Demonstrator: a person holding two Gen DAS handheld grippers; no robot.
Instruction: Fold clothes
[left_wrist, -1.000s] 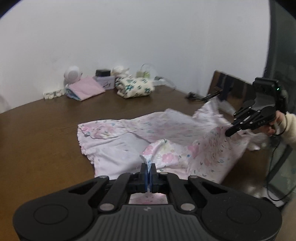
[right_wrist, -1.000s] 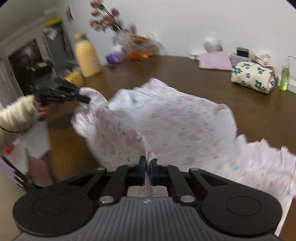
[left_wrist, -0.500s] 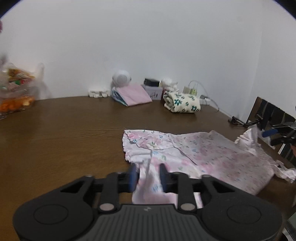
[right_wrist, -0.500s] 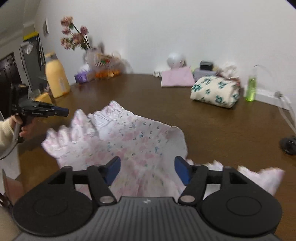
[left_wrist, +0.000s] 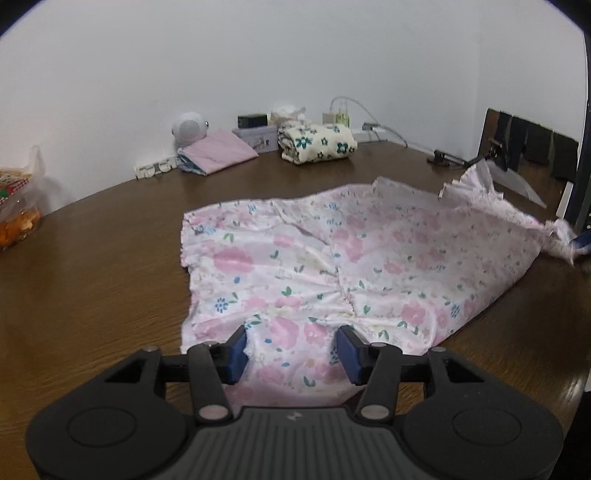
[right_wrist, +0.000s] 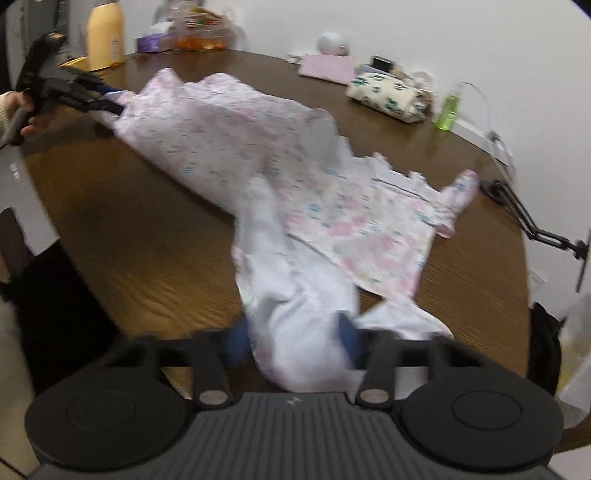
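Note:
A pink floral garment lies spread on the brown wooden table. My left gripper is open, its blue pads on either side of the garment's near edge. In the right wrist view the same garment stretches across the table, and its white end lies between the open pads of my right gripper. The left gripper shows there at the far left, at the garment's other end. A bit of the right gripper shows at the right edge of the left wrist view.
At the back by the wall lie a folded pink cloth, a rolled floral cloth, a small box and cables. A yellow bottle and a snack bag stand at the table's far side. A chair stands at right.
Both grippers have opened and let go of the garment, which dropped from a lifted bunch to lie spread on the table. Both grippers now sit low at its ends.

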